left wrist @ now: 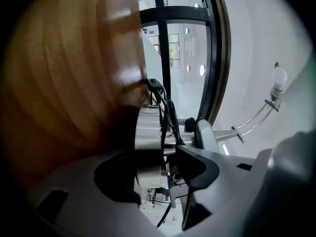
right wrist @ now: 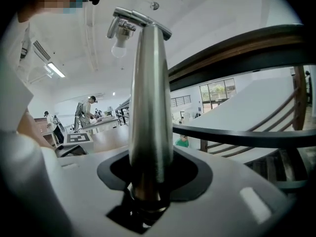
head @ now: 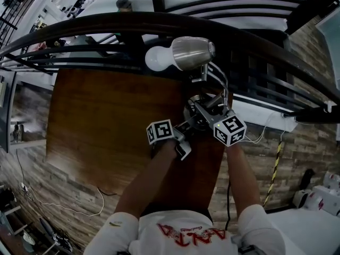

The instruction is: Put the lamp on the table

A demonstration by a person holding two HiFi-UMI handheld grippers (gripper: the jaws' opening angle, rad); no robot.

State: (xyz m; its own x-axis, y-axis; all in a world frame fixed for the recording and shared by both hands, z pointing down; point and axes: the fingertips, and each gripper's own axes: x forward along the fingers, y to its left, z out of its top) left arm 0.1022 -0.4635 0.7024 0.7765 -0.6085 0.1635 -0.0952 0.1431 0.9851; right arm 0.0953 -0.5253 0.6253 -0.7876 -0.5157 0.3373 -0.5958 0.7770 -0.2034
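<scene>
- Jaws on left gripper (left wrist: 157,162) apart, pads off the metal; lamp's round base (left wrist: 148,127) and its black cable (left wrist: 165,117) sit in the gap.
- Right gripper (right wrist: 148,181) clamped on the lamp's steel stem (right wrist: 149,98), low down, stem upright between the pads.
- Lamp (head: 186,53) over the far right part of the wooden table (head: 106,121); base looks seated on the wood, but the contact line is in shadow, so can't confirm flat.
- Step in hand, as judged: letting go after placement.
- Keep the right clamp on the stem until the base sits flat; looks top-heavy, with shade and bulb (head: 156,58) leaning out to one side.
- Pull the left gripper straight back along the tabletop and stay off the cable; a snag could drag the base.
- Then open the right jaws wide and back off sideways, no upward tug on the stem.
- Left gripper view only: base edge against the wood, cable routing by the pad.
- Right gripper view only: clamp on the stem, bulb seen from below.
- Head view only: whole layout, with the base near the table's right edge and dark railing (head: 106,23) just beyond; worth nudging it inward if it wobbles.
</scene>
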